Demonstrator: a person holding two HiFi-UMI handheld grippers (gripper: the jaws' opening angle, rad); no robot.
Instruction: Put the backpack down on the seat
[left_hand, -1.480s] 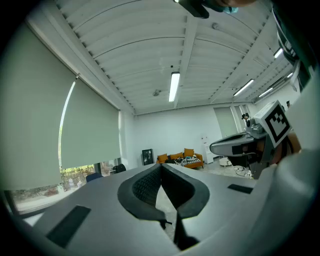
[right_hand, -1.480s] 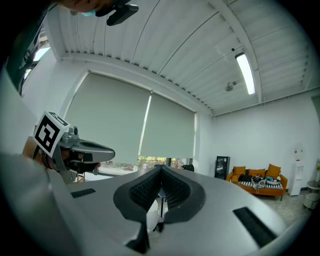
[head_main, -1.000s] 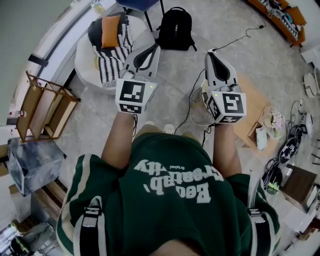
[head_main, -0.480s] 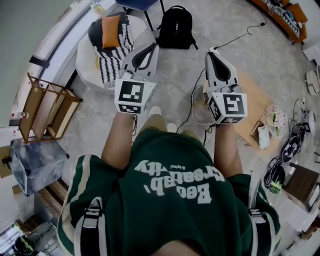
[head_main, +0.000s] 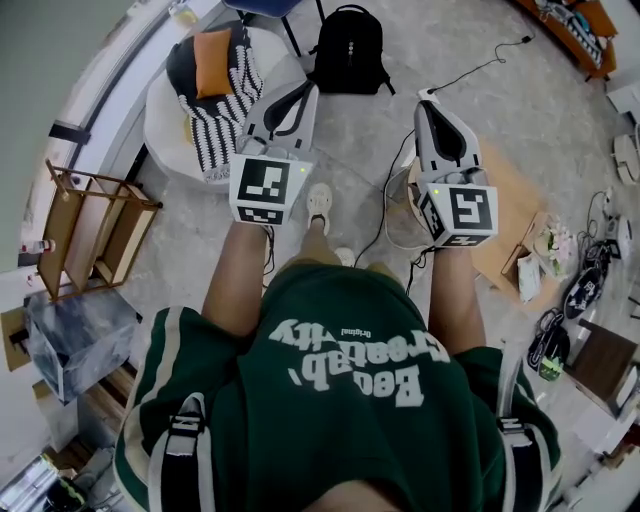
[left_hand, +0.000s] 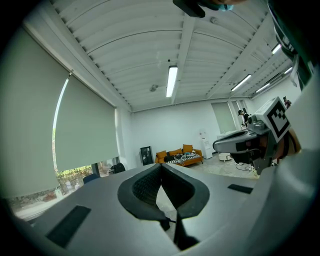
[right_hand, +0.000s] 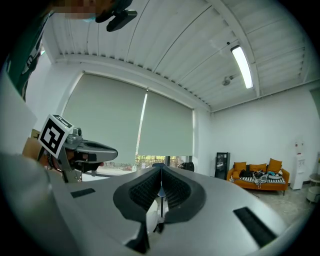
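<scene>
The backpack (head_main: 350, 50) stands on the floor. Just left of the backpack is the seat (head_main: 160, 125), with a cushion (head_main: 212, 62) and a blanket (head_main: 222, 120) on it. A wooden rack (head_main: 75, 225) stands further left of the backpack, beyond the seat.

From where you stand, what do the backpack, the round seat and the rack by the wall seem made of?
The backpack looks like black woven fabric, probably nylon: matte, slumped softly. The round seat seems upholstered in pale cloth, dull and padded. The rack looks like light-brown wood, bare slats.
</scene>
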